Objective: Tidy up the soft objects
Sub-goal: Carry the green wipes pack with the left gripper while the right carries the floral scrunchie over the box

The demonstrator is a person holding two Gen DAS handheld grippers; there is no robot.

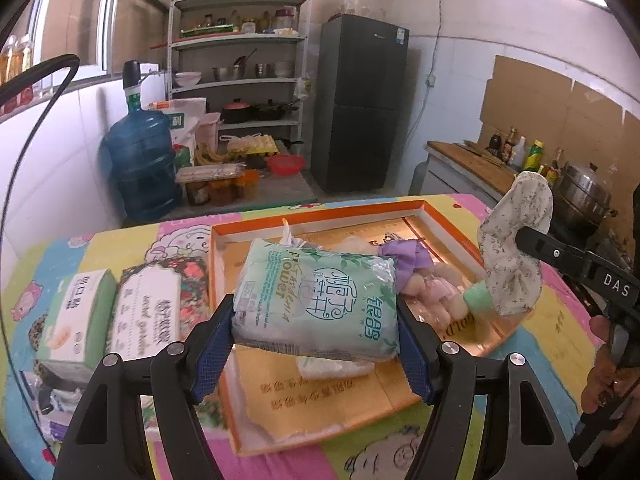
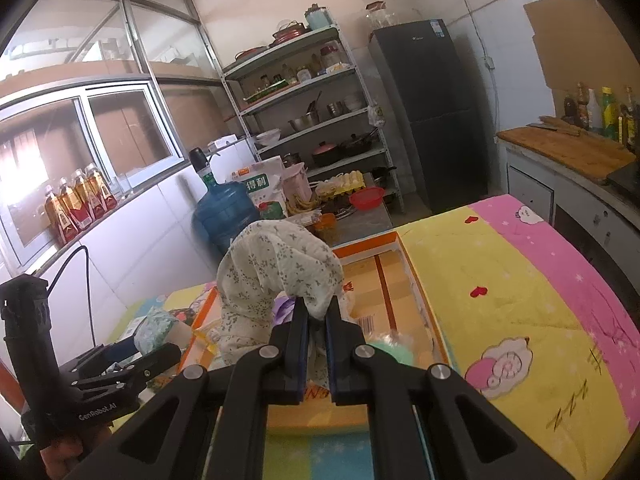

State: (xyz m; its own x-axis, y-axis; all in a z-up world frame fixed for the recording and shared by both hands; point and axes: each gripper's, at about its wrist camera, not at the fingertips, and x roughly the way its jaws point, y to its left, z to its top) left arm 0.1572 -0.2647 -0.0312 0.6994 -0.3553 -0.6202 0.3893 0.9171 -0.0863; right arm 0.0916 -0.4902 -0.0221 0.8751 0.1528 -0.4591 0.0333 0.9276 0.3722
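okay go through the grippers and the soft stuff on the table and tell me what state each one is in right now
left gripper: shut on the tissue pack.
tissue pack: held, lifted over the orange tray.
right gripper: shut on the floral cloth.
floral cloth: held, bunched, dangling.
orange tray: open, holding a plush doll.
two tissue packs: lying left of the tray.

Orange tray crowded by plush toys, bare quilt right of it
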